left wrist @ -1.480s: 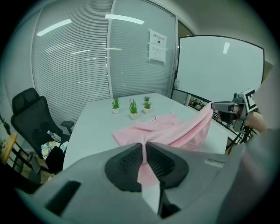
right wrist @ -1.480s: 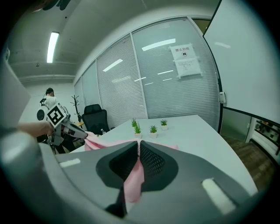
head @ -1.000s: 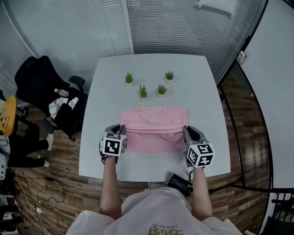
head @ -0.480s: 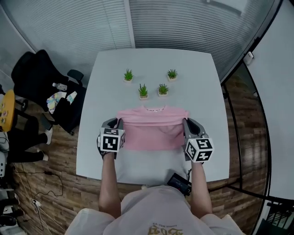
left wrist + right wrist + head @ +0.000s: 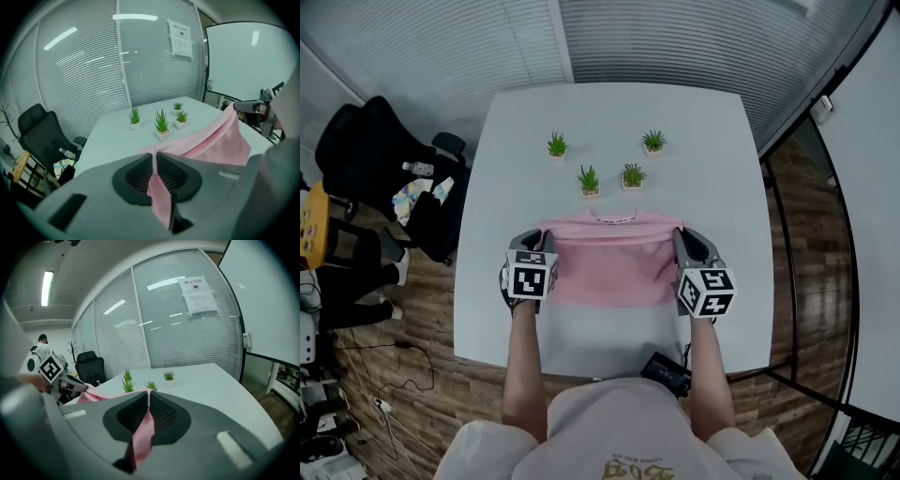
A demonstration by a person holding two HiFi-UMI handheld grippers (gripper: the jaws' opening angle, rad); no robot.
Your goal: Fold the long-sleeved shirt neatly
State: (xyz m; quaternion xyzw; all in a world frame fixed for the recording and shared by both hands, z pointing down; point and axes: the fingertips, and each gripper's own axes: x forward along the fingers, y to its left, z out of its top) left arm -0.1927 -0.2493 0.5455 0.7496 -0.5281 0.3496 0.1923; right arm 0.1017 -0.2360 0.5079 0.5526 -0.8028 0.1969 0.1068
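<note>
The pink long-sleeved shirt (image 5: 609, 272) lies across the near half of the white table (image 5: 609, 112), its collar toward the plants. My left gripper (image 5: 535, 247) is shut on the shirt's left edge and my right gripper (image 5: 682, 240) on its right edge. Between them a folded layer is stretched and raised over the body, close to the collar. In the left gripper view, pink cloth (image 5: 157, 187) is pinched between the pads of the left gripper (image 5: 153, 157) and runs across to the right gripper (image 5: 251, 107). In the right gripper view, cloth (image 5: 140, 430) hangs from the shut right gripper (image 5: 148, 397).
Several small potted plants (image 5: 588, 178) stand just beyond the collar. A black office chair (image 5: 366, 155) with clutter sits left of the table. A black device (image 5: 667, 373) hangs at the table's near edge. Glass walls with blinds close off the far side.
Both grippers have carried the shirt's edge away from me toward the collar and plants, drawing the folded layer further over the body. Both stay shut on the cloth.
</note>
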